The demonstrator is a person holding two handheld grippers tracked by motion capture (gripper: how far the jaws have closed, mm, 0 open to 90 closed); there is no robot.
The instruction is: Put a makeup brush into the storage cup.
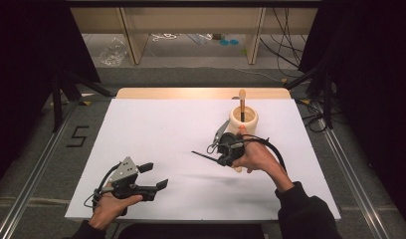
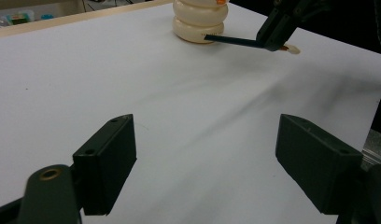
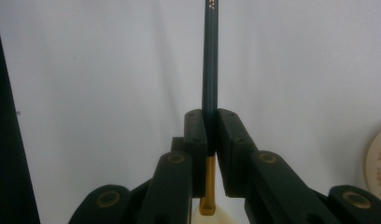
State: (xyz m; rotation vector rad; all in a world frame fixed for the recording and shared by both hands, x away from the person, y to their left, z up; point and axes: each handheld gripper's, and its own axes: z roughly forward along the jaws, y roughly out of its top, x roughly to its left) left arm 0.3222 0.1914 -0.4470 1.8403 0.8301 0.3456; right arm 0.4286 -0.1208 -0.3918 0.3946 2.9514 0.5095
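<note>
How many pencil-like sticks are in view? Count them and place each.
2: a dark pencil clamped in the right hand-held gripper, and a wooden stick upright in the cream holder; more may hide inside.

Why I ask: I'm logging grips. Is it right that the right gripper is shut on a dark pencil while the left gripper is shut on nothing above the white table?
Not quite. The left gripper is open: the left gripper view shows its jaws wide apart over the white table. The rest holds: the right gripper is shut on the dark pencil.
</note>
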